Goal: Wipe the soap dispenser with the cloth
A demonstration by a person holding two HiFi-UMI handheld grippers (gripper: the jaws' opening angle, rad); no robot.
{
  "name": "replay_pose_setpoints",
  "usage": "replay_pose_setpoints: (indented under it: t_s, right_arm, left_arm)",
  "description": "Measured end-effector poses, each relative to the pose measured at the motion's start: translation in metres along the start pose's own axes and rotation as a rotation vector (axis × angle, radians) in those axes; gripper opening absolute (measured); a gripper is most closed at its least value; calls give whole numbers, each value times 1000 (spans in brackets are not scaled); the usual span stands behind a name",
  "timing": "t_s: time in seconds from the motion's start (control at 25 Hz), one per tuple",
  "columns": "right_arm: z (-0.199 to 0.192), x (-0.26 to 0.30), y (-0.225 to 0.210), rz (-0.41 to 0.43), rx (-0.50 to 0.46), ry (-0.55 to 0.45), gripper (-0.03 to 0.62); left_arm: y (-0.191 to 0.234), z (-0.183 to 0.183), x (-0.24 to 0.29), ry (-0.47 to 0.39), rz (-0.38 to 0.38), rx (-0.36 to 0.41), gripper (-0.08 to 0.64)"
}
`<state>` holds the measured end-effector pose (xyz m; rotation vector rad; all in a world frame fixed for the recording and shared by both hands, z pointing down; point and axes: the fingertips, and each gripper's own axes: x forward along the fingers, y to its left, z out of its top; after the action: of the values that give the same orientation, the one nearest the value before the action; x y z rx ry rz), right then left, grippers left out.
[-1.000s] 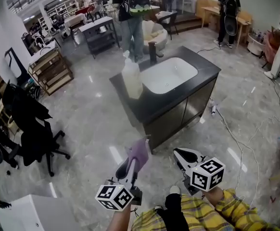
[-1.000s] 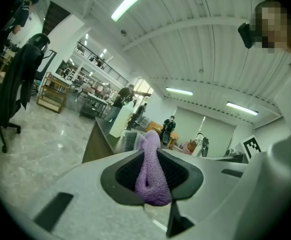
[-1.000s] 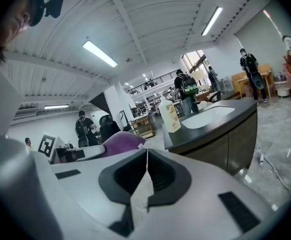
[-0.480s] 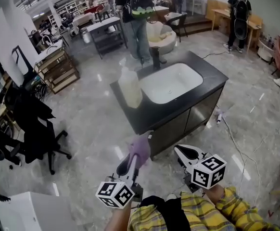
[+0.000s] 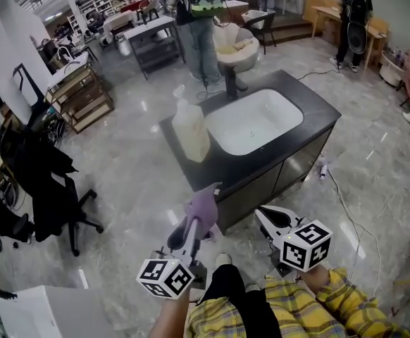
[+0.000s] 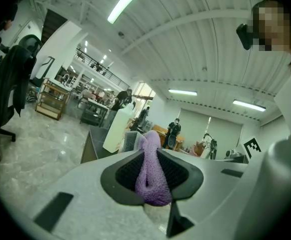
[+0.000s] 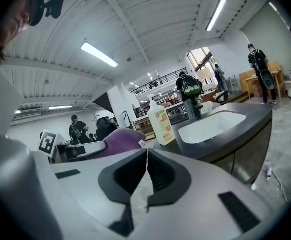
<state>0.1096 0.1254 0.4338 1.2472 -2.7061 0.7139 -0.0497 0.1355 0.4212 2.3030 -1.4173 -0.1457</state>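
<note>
Cloth [image 5: 203, 212] gripped, counter [image 5: 215, 169] ahead.
The left gripper [image 5: 194, 225] pinched the purple cloth; the right gripper [image 5: 272, 220] was closed and empty. The soap dispenser [image 5: 191, 131] stood on the dark counter beside the basin [image 5: 254, 122], well apart from both grippers.

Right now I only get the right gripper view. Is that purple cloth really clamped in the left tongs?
Observer: Yes; the left gripper view shows the left tongs shut on the purple cloth, its end poking past their tips.
Operator: Am I at the counter yet?
Observer: No; the head view shows bare floor between the left tongs and the cabinet that bears the soap dispenser.
Operator: Anything underfoot?
Observer: A white cable trails on the floor right of the cabinet.
</note>
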Motion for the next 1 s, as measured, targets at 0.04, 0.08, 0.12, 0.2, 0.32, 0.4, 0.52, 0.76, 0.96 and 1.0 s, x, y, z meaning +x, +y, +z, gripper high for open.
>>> replay_pose_setpoints:
  t_s: [0.04, 0.08, 0.12, 0.2, 0.32, 0.4, 0.52, 0.76, 0.96, 1.0]
  right_arm:
    - [3, 5, -3, -5, 2, 2, 8]
    - [5, 11, -5, -9, 5, 5, 7]
    - [8, 17, -6, -13, 6, 9, 6]
    - [15, 33, -11, -27, 3, 15, 8]
    - [29, 60, -18, -48, 6, 14, 7]
    - [39, 77, -22, -58, -3, 13, 8]
    - [51, 99, -31, -67, -16, 12, 8]
    - [69, 140, -37, -86, -22, 5, 8]
    - [91, 174, -37, -86, -33, -21, 8]
    - [95, 179, -37, -86, -39, -25, 8]
  left_arm:
    - [4, 3, 8, 3, -7, -3, 66]
    - [7, 6, 15, 6, -15, -4, 66]
    - [11, 9, 22, 10, -23, -5, 66]
    - [23, 16, 37, 17, -39, -9, 66]
    - [45, 31, 59, 28, -63, -14, 66]
    - [59, 42, 73, 30, -78, -12, 66]
    - [73, 57, 93, 30, -109, -25, 66]
    - [93, 93, 113, 10, -176, -10, 66]
    - [105, 134, 122, -33, -237, 7, 66]
    - [107, 140, 125, -38, -249, 11, 66]
